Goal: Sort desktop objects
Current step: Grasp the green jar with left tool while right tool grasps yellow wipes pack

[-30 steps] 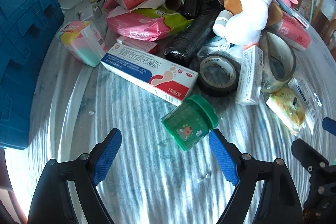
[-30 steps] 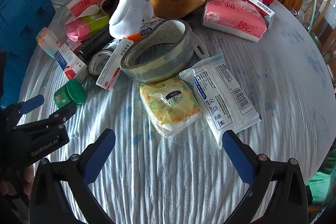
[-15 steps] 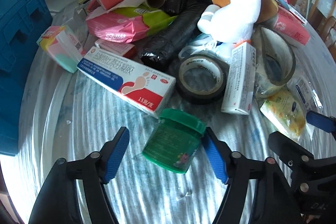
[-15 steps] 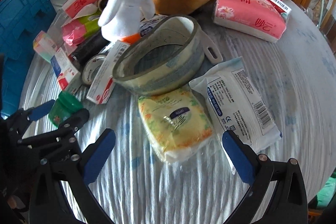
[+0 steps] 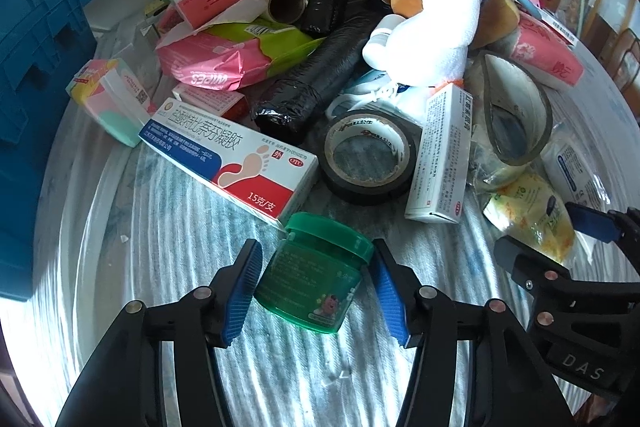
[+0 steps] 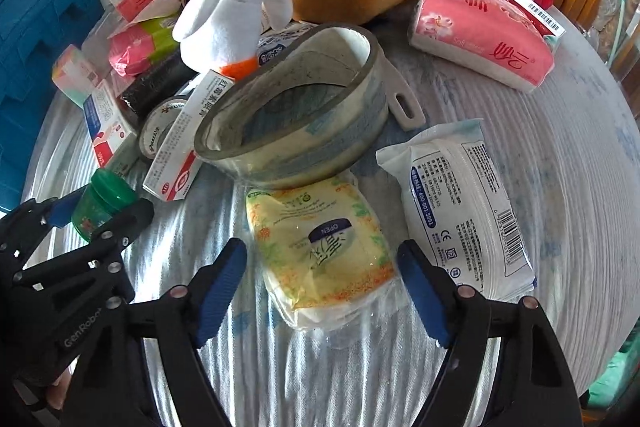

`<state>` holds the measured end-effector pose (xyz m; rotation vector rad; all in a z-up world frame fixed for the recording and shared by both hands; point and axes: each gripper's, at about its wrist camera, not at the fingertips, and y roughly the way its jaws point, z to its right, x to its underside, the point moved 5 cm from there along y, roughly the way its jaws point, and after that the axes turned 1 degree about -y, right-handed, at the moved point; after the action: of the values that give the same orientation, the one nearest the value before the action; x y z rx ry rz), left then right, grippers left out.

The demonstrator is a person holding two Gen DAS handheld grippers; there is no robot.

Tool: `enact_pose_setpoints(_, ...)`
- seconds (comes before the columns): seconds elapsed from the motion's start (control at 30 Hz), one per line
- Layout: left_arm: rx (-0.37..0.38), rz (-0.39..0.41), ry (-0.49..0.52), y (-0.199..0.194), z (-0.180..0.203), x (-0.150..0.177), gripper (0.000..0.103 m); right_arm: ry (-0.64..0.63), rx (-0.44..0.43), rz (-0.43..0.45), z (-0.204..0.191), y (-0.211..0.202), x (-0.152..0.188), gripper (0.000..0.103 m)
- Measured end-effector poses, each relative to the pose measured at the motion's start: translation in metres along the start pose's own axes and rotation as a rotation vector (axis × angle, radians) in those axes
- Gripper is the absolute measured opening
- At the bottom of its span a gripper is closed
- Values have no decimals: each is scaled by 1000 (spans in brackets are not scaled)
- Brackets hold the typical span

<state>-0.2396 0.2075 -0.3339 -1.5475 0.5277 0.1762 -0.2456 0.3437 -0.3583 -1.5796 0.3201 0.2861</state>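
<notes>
Green jar (image 5: 316, 273) now between closing left hand-held gripper (image 5: 316, 291), untouched; blue crate (image 6: 44, 11) alongside.

The jar (image 5: 316, 275) lies on the desk (image 5: 168, 227) between the left tool's (image 5: 316, 291) closing jaws, just before the long box (image 5: 228, 151). Behind that box lies the tape roll (image 5: 366, 155). The wipes pack (image 6: 324, 251) lies between the right tool's (image 6: 324, 291) closing jaws, the bowl (image 6: 296, 115) behind it, the flat packet (image 6: 460, 203) at its right.

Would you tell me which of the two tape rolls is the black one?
The smaller roll lying flat beside the foot-cream box is black; the large squashed roll is clear.
</notes>
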Motion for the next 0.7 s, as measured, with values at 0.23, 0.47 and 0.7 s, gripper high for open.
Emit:
enact_pose_setpoints(0.23,14,-11,13,-15,3,17,51,-2,29,13,-5,-8,8,54)
enact_pose_setpoints(0.47,10,5,14,-41,-1,32,51,6,8,15,-16,-22,22,45)
enact_pose_setpoints(0.7,3,44,1,-72,-11,33,51,-7,-2,61,-30,-53,20,38)
